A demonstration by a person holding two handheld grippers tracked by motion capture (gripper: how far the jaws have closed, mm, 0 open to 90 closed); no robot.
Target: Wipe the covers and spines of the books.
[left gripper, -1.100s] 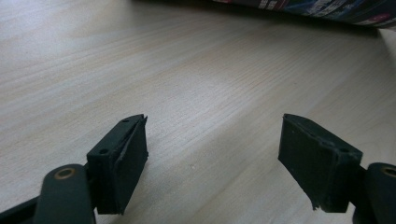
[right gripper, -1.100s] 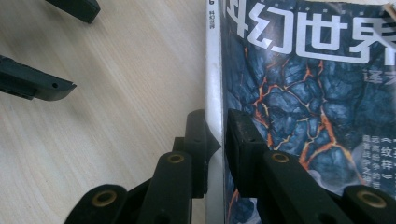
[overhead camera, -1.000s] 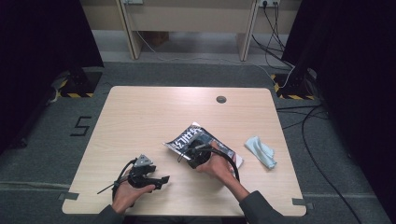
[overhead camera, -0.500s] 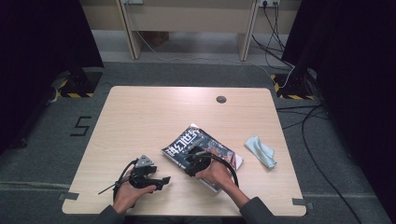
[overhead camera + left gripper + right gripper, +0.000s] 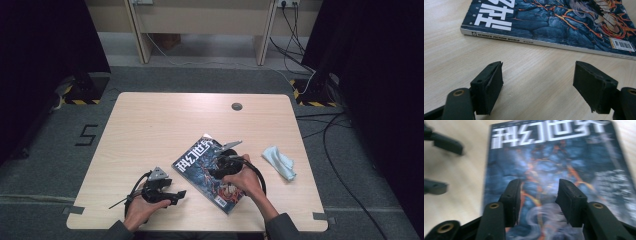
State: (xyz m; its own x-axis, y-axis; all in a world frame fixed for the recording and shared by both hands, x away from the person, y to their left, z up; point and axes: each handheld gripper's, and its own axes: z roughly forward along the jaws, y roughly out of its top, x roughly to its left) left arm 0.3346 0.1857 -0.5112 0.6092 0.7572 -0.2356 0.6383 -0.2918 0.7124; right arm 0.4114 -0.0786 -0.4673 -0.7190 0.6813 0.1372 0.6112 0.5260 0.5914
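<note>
A closed magazine (image 5: 196, 161) with a dark blue cover and white title lies flat on the wooden table (image 5: 150, 125), near the front middle. My right gripper (image 5: 214, 171) hovers over its cover; its jaws have just been opening and nothing is between them. The right gripper view shows the same cover (image 5: 549, 157) under my right gripper (image 5: 539, 195). To the left of the magazine, my left gripper (image 5: 179, 196) rests low over the table, open and empty, pointing at the magazine's spine (image 5: 544, 43). In its own view my left gripper (image 5: 537, 87) has bare wood between its jaws.
A crumpled light blue cloth (image 5: 280, 161) lies on the table right of the magazine. A round cable hole (image 5: 237, 106) sits near the far edge. The left gripper's fingers (image 5: 447, 145) show at the left edge of the right gripper view.
The right hand has slid a little toward the front of the table over the magazine. The magazine now lies flat and closed. The left gripper has stayed still.
</note>
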